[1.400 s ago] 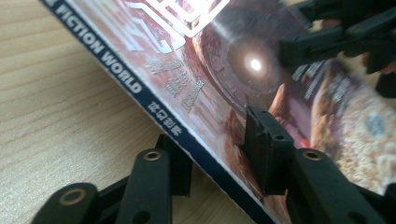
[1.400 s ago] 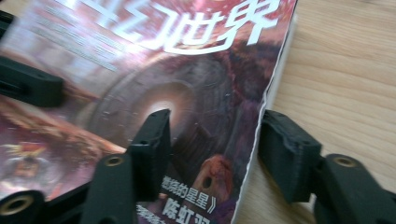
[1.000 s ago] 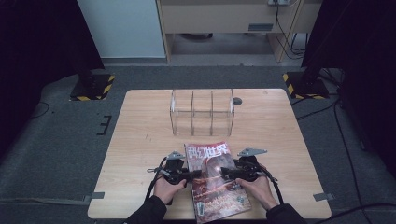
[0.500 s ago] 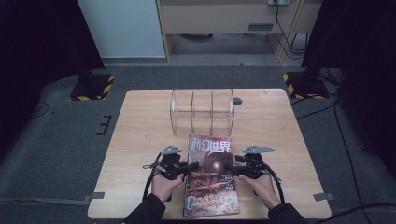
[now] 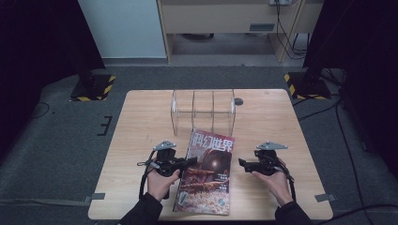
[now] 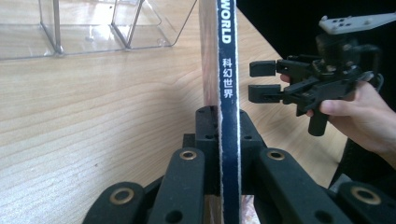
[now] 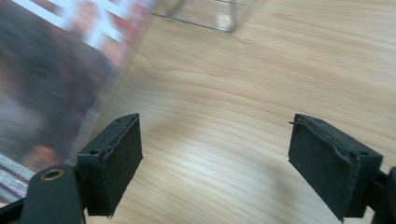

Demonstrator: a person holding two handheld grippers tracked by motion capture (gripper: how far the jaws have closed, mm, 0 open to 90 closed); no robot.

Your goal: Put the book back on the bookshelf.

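Observation:
A magazine (image 5: 206,173) with a dark reddish cover lies lengthwise at the table's near middle. Its far end reaches the clear acrylic rack (image 5: 202,110). My left gripper (image 5: 190,161) is shut on the magazine's left edge. In the left gripper view the dark blue spine (image 6: 228,93) runs up between the jaws of the left gripper (image 6: 223,126). My right gripper (image 5: 242,164) stands open a little to the right of the magazine, apart from it. The right gripper (image 7: 219,158) shows bare wood between its pads, with the blurred magazine (image 7: 51,70) at its left.
The rack (image 6: 93,23) has upright dividers and stands at the table's far middle. A small dark round mark (image 5: 239,101) lies just right of it. Bare wood (image 5: 141,126) spreads on both sides. The table's near edge is close under the person's wrists.
My right gripper has let go of the magazine, opened and drawn off to the right. The magazine has shifted toward the rack, held by the left gripper alone.

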